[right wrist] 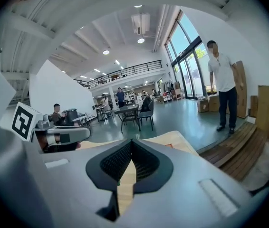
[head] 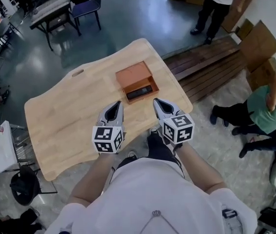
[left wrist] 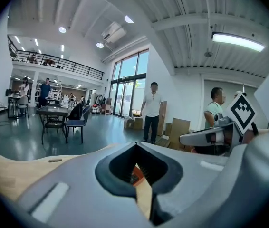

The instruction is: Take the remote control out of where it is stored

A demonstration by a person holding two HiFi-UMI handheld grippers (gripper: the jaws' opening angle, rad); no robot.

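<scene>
In head view — remote (head: pixel 139 92) inside orange box (head: pixel 134 75).

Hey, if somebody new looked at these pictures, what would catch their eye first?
An orange-brown box sits on the light wooden table, its near compartment open with a black remote control lying inside. Just short of it, the left tool and right tool hover side by side, both shut and empty.

1. Box (head: pixel 134 76) on table (head: pixel 65 116), toward its far right.
2. Remote (head: pixel 139 92) in the box's near part.
3. Left gripper (head: pixel 116 106) and right gripper (head: pixel 158 104) side by side, just before the box.
4. Planks (head: pixel 211 65) right of the table.
</scene>
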